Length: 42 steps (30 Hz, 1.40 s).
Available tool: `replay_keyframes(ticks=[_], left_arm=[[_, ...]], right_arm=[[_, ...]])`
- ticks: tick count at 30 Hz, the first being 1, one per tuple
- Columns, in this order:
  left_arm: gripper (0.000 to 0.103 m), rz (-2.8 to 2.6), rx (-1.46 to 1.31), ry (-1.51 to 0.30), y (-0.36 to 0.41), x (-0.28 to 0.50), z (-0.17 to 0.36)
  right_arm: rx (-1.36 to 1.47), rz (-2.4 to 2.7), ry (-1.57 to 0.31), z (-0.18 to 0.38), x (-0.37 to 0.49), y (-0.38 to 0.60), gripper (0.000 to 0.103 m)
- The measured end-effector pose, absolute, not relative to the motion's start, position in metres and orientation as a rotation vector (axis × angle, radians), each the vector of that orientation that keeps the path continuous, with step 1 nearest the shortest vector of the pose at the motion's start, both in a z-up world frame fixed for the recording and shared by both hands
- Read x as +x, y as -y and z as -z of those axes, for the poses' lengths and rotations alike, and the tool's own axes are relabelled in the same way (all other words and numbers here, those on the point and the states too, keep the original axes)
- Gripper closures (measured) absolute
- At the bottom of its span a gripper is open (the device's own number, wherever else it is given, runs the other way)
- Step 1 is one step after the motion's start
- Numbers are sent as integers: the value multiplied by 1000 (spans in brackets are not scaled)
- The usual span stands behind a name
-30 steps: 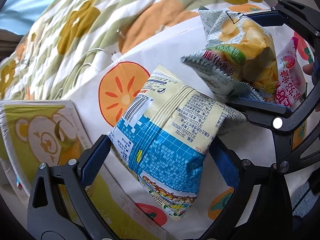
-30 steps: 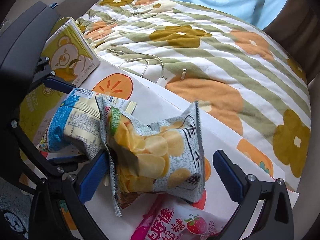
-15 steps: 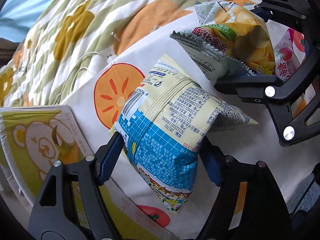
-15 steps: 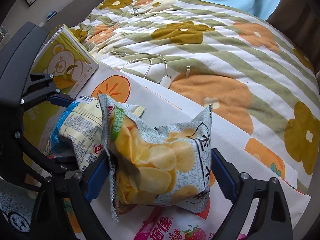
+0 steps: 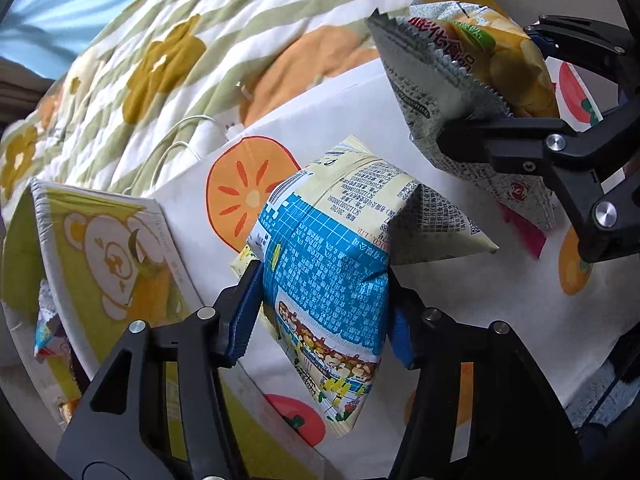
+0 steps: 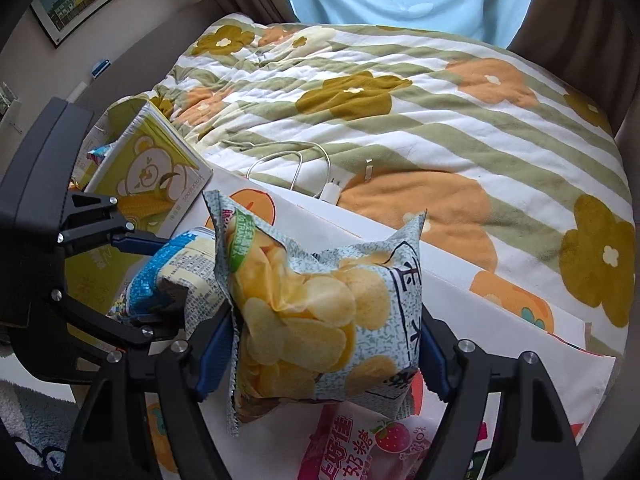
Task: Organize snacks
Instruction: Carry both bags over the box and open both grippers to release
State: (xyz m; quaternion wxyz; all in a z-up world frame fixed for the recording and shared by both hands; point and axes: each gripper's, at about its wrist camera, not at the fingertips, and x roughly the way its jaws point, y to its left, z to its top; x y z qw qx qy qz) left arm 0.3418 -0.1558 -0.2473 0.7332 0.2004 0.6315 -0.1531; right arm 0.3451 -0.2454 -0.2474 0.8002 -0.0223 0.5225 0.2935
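My left gripper [image 5: 320, 312] is shut on a blue and cream snack bag [image 5: 336, 248] and holds it above the white fruit-print sheet [image 5: 500, 312]. My right gripper [image 6: 320, 356] is shut on a grey potato chip bag [image 6: 320, 312] and holds it lifted. In the left wrist view the chip bag [image 5: 460, 80] and the right gripper [image 5: 560, 136] are at the upper right. In the right wrist view the blue bag [image 6: 176, 276] sits left of the chip bag. A pink strawberry candy bag [image 6: 360, 448] lies on the sheet under the chip bag.
A yellow bear-print box [image 5: 108, 252] stands open at the left, with snack packets inside; it also shows in the right wrist view [image 6: 152, 168]. A white charger and cable [image 6: 320, 184] lie on the flowered quilt [image 6: 400, 92] behind the sheet.
Both grippers have closed on their bags and lifted them off the sheet. The chip bag has risen higher and further from the blue bag.
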Motion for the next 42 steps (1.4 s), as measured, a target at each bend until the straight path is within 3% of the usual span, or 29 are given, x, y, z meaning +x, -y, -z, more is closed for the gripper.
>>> replay_keyframes(ticks=[11, 19, 29, 35, 42], left_arm=[[54, 312, 334, -1289, 147, 305, 197], [54, 268, 204, -1152, 124, 280, 126], [54, 136, 134, -1007, 24, 271, 52], [54, 82, 130, -1009, -59, 283, 51], [54, 95, 154, -1063, -131, 312, 86]], right_arm=[[-12, -574, -1036, 199, 325, 259, 29], [-43, -545, -951, 143, 308, 262, 29], [-138, -590, -840, 72, 280, 207, 29], [-149, -631, -812, 62, 272, 135, 29], [-108, -626, -858, 81, 270, 48, 29]])
